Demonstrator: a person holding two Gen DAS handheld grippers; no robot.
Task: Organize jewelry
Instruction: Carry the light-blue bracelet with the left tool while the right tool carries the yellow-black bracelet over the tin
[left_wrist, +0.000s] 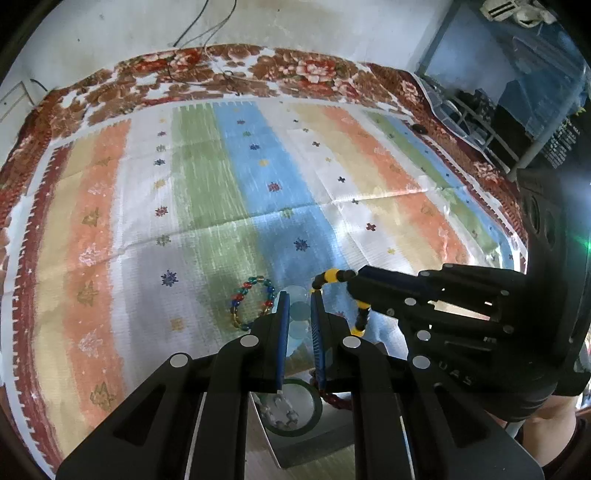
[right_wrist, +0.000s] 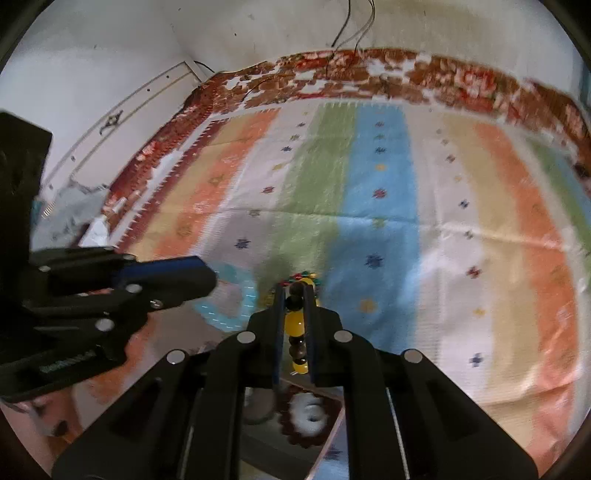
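Note:
My left gripper (left_wrist: 298, 299) is shut on a bracelet of pale blue translucent discs (left_wrist: 298, 312), held just above the striped cloth (left_wrist: 207, 192). My right gripper (right_wrist: 295, 291) is shut on a yellow and black bead bracelet (right_wrist: 294, 325); in the left wrist view that bracelet (left_wrist: 334, 275) hangs from the right gripper's tip (left_wrist: 354, 280). A multicoloured bead bracelet (left_wrist: 253, 301) lies on the cloth just left of my left fingers. In the right wrist view the left gripper (right_wrist: 207, 277) sits at the left over the pale blue bracelet (right_wrist: 236, 306).
A grey box (left_wrist: 295, 439) below my left gripper holds a green-rimmed round container (left_wrist: 291, 410) and a dark red bracelet (left_wrist: 338, 400). In the right wrist view the box (right_wrist: 325, 435) holds a white bracelet (right_wrist: 310, 410). A floral blanket (left_wrist: 229, 70) borders the cloth.

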